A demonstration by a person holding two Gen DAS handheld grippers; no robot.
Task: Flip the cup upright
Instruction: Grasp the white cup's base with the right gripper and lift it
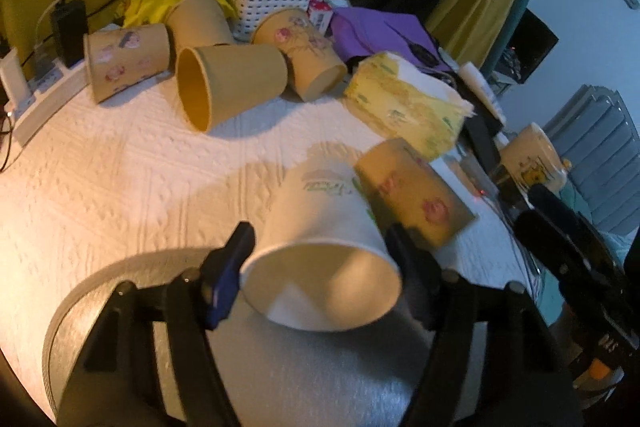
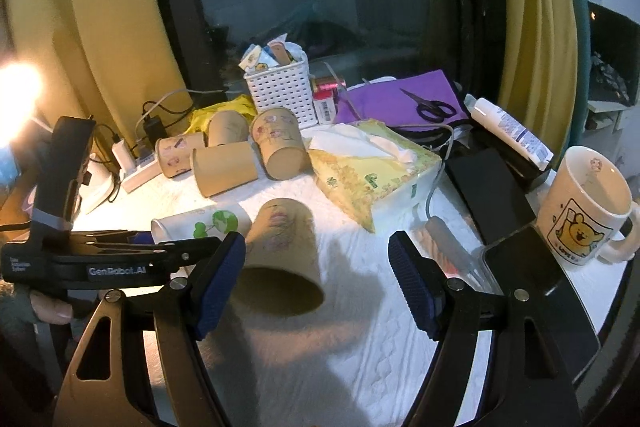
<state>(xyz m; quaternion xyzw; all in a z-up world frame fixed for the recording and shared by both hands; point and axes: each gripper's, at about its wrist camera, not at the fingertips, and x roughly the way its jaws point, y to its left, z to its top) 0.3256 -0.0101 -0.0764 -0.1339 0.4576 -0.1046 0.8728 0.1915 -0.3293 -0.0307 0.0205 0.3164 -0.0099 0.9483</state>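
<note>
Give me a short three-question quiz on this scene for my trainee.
1. True or false: the left gripper has its fingers on either side of the white cup.
2. Which lies right beside the white cup? A) mug B) brown flowered cup C) scissors
3. Are the right gripper jaws open or shut?

Key: 1 true; 2 B; 3 open.
</note>
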